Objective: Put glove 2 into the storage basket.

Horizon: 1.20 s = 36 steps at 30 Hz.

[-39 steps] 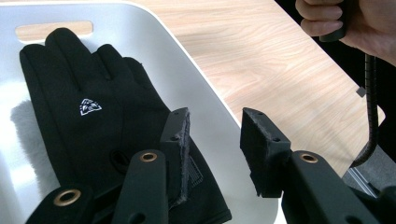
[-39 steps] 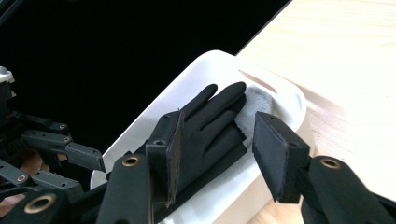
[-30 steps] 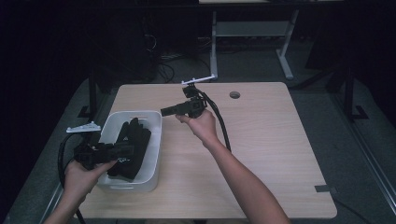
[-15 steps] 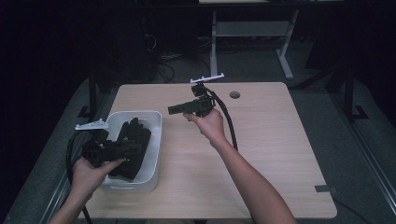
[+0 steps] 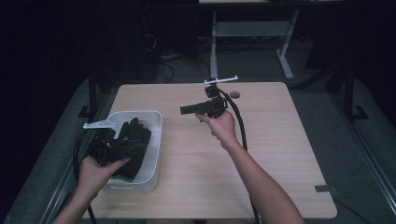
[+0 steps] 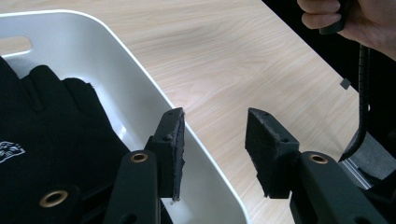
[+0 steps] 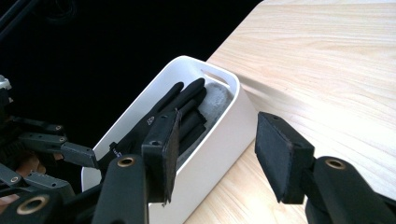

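A white bin (image 5: pixel 156 135) stands at the table's left and holds black gloves (image 5: pixel 135 135). My left gripper (image 5: pixel 134 148) hovers low at the bin's right wall. In the left gripper view it (image 6: pixel 212 119) stands open, one jaw over the gloves (image 6: pixel 51 126) and the other over the tabletop, with the bin's rim (image 6: pixel 135 79) running below the gap. My right gripper (image 5: pixel 183 110) is held above the table's middle and points left toward the bin. It (image 7: pixel 217 123) is open with nothing in it and faces the bin (image 7: pixel 219 126) and its gloves (image 7: pixel 182 112).
The light wooden table (image 5: pixel 280 154) has a round cable hole (image 5: pixel 234 94) near its far edge. A grey tape patch (image 5: pixel 323 188) lies at its front right. The right gripper's black cable (image 5: pixel 241 133) trails toward me. A white desk frame (image 5: pixel 247 32) stands on the dark floor behind.
My right hand has carried its gripper to the right, away from the bin. The left gripper has edged slightly toward the bin's right wall.
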Each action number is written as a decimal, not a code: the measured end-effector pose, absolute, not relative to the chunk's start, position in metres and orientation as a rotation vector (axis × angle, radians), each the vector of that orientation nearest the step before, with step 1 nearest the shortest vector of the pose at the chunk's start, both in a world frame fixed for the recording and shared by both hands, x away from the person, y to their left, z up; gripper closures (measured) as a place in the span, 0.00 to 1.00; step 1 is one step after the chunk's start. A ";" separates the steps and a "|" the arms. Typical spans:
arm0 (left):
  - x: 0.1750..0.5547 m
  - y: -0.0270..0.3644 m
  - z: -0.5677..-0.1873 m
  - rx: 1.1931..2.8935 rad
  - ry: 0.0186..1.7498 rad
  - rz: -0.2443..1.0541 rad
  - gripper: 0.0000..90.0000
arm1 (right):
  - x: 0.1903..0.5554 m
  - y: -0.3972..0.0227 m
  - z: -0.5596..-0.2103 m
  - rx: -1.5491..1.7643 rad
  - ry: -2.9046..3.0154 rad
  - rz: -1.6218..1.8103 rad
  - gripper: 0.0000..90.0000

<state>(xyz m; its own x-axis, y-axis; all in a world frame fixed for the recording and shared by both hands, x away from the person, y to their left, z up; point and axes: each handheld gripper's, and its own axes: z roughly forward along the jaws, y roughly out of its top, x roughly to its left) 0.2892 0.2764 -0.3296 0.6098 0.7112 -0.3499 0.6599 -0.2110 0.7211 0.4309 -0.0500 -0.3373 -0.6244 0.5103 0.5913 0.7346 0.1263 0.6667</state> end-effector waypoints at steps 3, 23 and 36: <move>0.289 0.273 -0.330 1.928 1.086 0.066 0.63 | 0.429 -0.056 -0.338 -1.244 -2.177 -1.506 0.55; 0.296 0.243 -0.334 1.951 1.033 0.025 0.63 | 0.422 -0.092 -0.349 -1.309 -2.127 -1.525 0.54; 0.300 0.221 -0.337 1.970 1.001 -0.009 0.62 | 0.417 -0.116 -0.351 -1.354 -2.105 -1.546 0.54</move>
